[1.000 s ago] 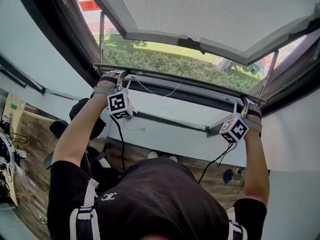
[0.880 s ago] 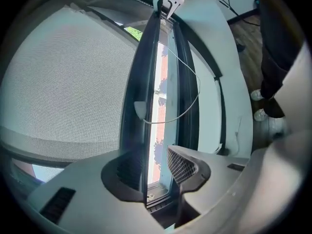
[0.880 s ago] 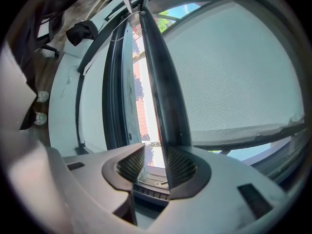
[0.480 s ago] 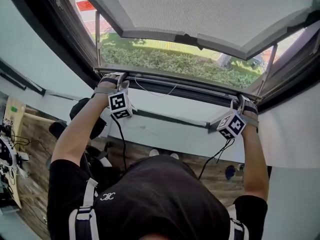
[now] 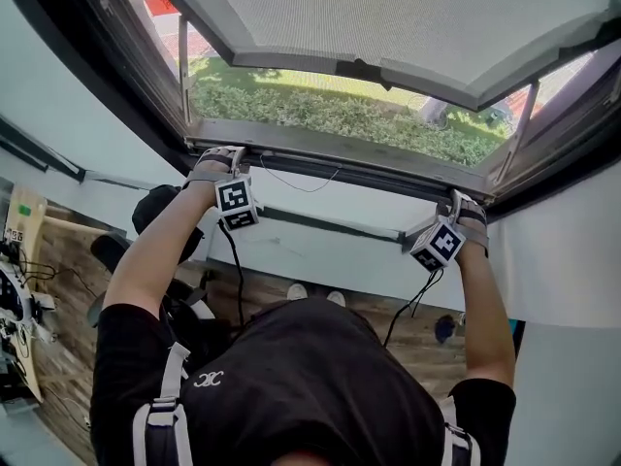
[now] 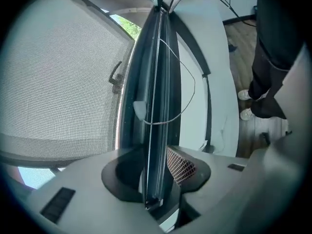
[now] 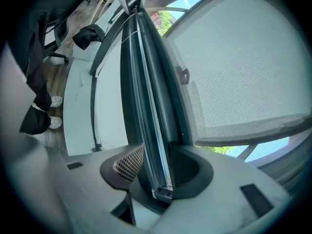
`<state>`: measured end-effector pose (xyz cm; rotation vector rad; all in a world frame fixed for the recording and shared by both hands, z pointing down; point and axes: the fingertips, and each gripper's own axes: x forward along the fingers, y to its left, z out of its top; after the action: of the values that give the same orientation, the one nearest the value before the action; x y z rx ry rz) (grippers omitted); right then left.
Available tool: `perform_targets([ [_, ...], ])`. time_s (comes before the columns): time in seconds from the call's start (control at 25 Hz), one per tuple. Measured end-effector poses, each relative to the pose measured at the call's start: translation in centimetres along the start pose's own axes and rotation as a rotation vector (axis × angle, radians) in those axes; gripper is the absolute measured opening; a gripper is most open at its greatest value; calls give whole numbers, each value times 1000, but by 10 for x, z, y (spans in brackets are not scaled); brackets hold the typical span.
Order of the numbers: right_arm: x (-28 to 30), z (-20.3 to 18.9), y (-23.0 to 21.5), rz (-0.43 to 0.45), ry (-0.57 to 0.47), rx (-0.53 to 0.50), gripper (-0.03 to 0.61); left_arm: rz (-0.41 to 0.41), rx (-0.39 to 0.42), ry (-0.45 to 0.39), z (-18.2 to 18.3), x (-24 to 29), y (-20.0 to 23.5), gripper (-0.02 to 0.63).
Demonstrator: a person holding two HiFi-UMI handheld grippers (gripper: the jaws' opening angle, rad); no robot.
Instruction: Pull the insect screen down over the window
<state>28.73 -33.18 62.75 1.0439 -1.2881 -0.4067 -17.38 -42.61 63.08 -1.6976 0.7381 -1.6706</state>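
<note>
The pull bar (image 5: 340, 155) of the insect screen is seen low in the window opening, just above the dark bottom rail (image 5: 369, 184), with hedges visible beyond it and the open sash (image 5: 388, 27) tilted outward above. The bar's left end is clamped in the left hand-held gripper (image 5: 233, 153). At the other end, the jaws of the right hand-held gripper (image 5: 456, 202) are opening, with the bar between them but no longer pinched.

The risk is judged to lie in that release. If the bar is not yet latched at the bottom, it could be drawn back up on the freed side – the screen would then be skewed or jammed in its tracks. The thin cord (image 5: 301, 177) hanging below the bar could also be snagged by a withdrawing jaw. Whether a catch is engaged cannot be told.
</note>
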Motion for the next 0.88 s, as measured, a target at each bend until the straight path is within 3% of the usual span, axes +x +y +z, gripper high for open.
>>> perform_targets([
  [0.56, 13, -4, 33, 70, 46, -33, 179, -59, -15, 31, -1, 24, -32, 159],
  [0.88, 20, -6, 35, 39, 80, -75, 206, -23, -23, 26, 0, 29, -31, 142],
])
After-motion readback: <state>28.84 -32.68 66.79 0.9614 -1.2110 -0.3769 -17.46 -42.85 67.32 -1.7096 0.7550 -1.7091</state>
